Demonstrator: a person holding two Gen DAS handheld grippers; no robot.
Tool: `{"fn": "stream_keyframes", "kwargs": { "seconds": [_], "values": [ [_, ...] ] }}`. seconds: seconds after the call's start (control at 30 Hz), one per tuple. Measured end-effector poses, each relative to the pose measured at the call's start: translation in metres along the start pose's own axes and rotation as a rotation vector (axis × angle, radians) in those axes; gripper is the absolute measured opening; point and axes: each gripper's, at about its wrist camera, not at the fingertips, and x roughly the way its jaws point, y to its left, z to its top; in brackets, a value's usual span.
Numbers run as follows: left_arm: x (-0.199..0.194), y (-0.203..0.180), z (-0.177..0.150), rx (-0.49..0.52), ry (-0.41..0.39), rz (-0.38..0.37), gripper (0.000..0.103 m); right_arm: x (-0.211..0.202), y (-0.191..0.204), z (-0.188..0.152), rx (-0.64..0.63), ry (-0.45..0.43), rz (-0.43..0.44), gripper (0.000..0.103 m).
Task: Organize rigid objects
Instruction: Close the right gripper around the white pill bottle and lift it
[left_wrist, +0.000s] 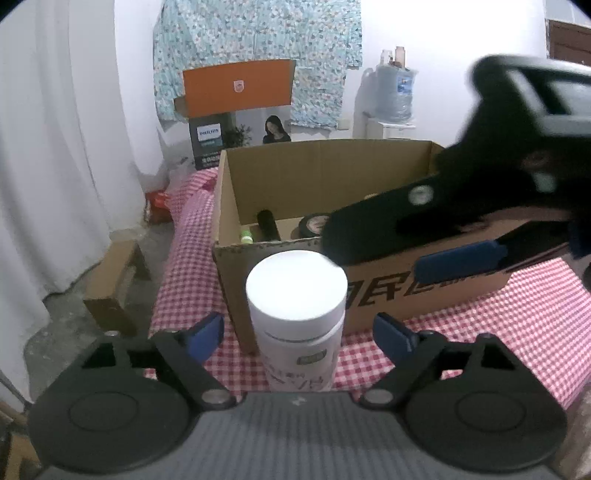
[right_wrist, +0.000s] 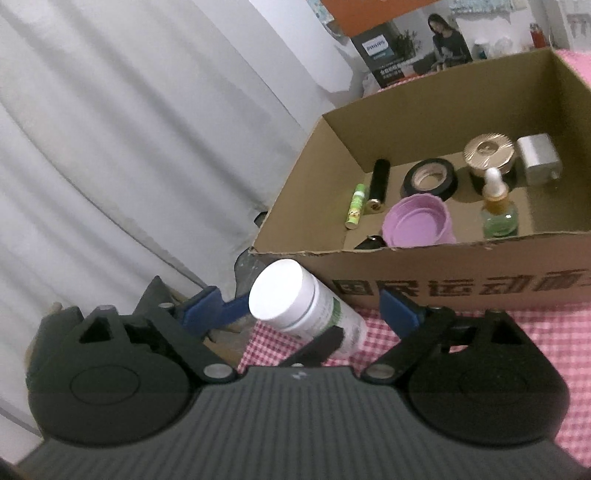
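Note:
A white bottle (left_wrist: 295, 317) with a white cap stands on the checked cloth, just in front of the cardboard box (left_wrist: 369, 295). My left gripper (left_wrist: 299, 338) is open around it, with a gap between each blue pad and the bottle's sides. In the right wrist view the bottle (right_wrist: 295, 310) looks tilted and sits between the blue fingers of my right gripper (right_wrist: 299, 308), which is open and not touching it. From the left wrist view the right gripper (left_wrist: 391, 251) hangs over the box's front wall, its black finger close to the cap.
The box (right_wrist: 461, 254) holds a green tube (right_wrist: 356, 206), a black cylinder (right_wrist: 378, 184), a tape roll (right_wrist: 428, 181), a purple lid (right_wrist: 417, 221), a dropper bottle (right_wrist: 498, 210), a gold-topped jar (right_wrist: 489, 151) and a silver block (right_wrist: 537, 158). White curtains hang left; the table edge runs beside the bottle.

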Motion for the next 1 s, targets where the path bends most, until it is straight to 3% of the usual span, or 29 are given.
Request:
{"fn": "stream_keyframes", "kwargs": {
  "seconds": [0.13, 0.27, 0.4, 0.67, 1.0],
  "values": [
    [0.01, 0.002, 0.0, -0.009, 0.02, -0.01, 0.073, 0.018, -0.003, 0.002, 0.029, 0.016, 0.007, 0.079],
    [0.016, 0.001, -0.001, -0.013, 0.031, -0.014, 0.068, 0.032, -0.006, 0.002, 0.049, 0.037, 0.012, 0.066],
    [0.019, -0.001, -0.002, -0.011, 0.04, -0.008, 0.057, 0.04, -0.01, 0.0, 0.063, 0.053, 0.017, 0.052],
    [0.02, 0.0, -0.001, -0.037, 0.04, -0.01, 0.054, 0.041, -0.015, -0.003, 0.089, 0.055, 0.047, 0.044],
    [0.01, -0.004, -0.001, -0.041, 0.036, -0.014, 0.054, 0.031, -0.009, -0.006, 0.084, 0.048, 0.045, 0.044]
  ]
}}
